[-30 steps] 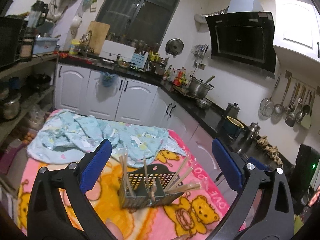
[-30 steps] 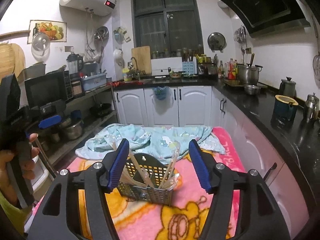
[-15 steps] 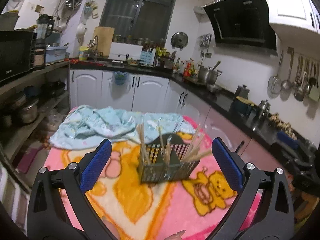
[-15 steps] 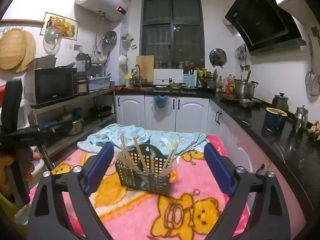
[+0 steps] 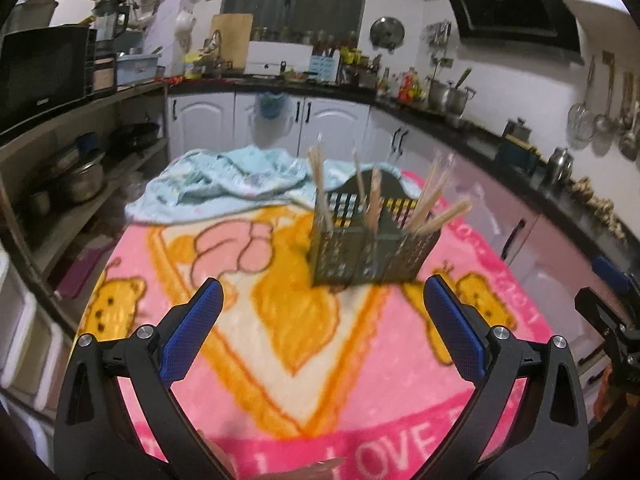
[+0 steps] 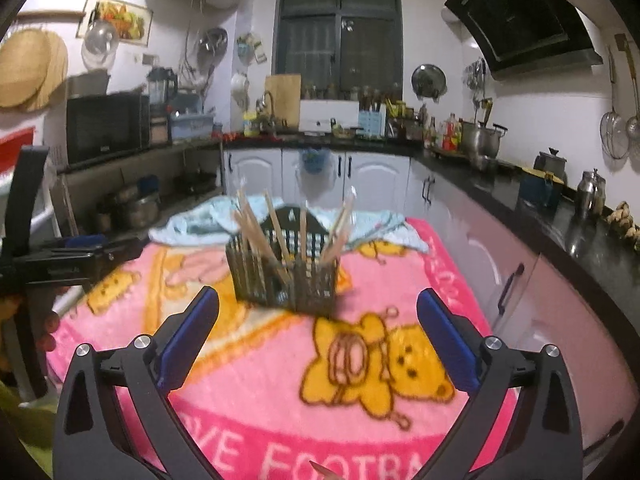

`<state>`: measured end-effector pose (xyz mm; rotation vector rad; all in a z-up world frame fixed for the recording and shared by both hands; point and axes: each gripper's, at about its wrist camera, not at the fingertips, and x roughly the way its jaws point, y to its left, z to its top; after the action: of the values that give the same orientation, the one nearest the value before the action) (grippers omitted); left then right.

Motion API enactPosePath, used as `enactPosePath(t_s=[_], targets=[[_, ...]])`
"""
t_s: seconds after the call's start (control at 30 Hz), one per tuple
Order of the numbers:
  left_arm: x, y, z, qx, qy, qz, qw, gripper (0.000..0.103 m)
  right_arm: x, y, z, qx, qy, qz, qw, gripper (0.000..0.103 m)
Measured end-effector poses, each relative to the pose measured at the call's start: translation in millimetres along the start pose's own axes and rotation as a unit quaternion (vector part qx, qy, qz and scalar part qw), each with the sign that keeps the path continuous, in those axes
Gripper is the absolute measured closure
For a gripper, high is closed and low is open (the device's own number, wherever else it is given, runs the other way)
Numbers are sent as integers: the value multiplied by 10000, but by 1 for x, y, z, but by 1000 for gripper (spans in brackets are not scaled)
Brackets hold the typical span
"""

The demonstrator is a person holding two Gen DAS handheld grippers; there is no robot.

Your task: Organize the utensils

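A dark mesh utensil basket [image 5: 372, 252] stands on the pink bear blanket [image 5: 280, 344] and holds several wooden chopsticks [image 5: 436, 204] leaning at different angles. It also shows in the right wrist view [image 6: 284, 276] with its chopsticks [image 6: 276, 228]. My left gripper [image 5: 320, 312] is open and empty, pulled back short of the basket. My right gripper [image 6: 318, 328] is open and empty, also back from the basket. The left gripper appears at the left edge of the right wrist view [image 6: 60, 256], and the right gripper appears at the right edge of the left wrist view [image 5: 612, 312].
A crumpled light blue cloth [image 5: 224, 184] lies on the blanket behind the basket. White cabinets [image 6: 320, 176] and a black counter [image 6: 560, 216] with pots run behind and to the right. Open shelves with pots [image 5: 72, 176] stand at the left.
Both grippers have drawn back and risen from the basket, which now sits farther ahead of the fingers. Both stay open and empty.
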<state>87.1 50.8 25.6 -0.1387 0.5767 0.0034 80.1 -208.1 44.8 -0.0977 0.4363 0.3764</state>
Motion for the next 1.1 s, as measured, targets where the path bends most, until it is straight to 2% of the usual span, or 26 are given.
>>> enactPosePath(t_s=[0.1, 0.23, 0.37, 0.53, 0.7, 1.1], targets=[[6, -2, -14, 42, 168, 105, 9998, 11, 9, 4, -17, -12, 225, 7, 9997, 7], [10, -7, -38, 148, 259, 244, 9993, 11, 13, 9, -37, -53, 276, -78, 9996, 6], [12, -17, -57, 246, 190, 230, 9993, 11, 11, 16, -59, -112, 35, -231, 9997, 6], [12, -25, -72, 347, -199, 227, 9989, 11, 5, 14, -76, -94, -452, -339, 9984, 6], [9, -26, -73, 263, -458, 144, 9985, 11, 0, 9, -80, 69, -820, -392, 9958, 6], [3, -31, -74, 300, -635, 11, 9975, 11, -8, 3, -76, 330, -1047, -412, 9931, 6]])
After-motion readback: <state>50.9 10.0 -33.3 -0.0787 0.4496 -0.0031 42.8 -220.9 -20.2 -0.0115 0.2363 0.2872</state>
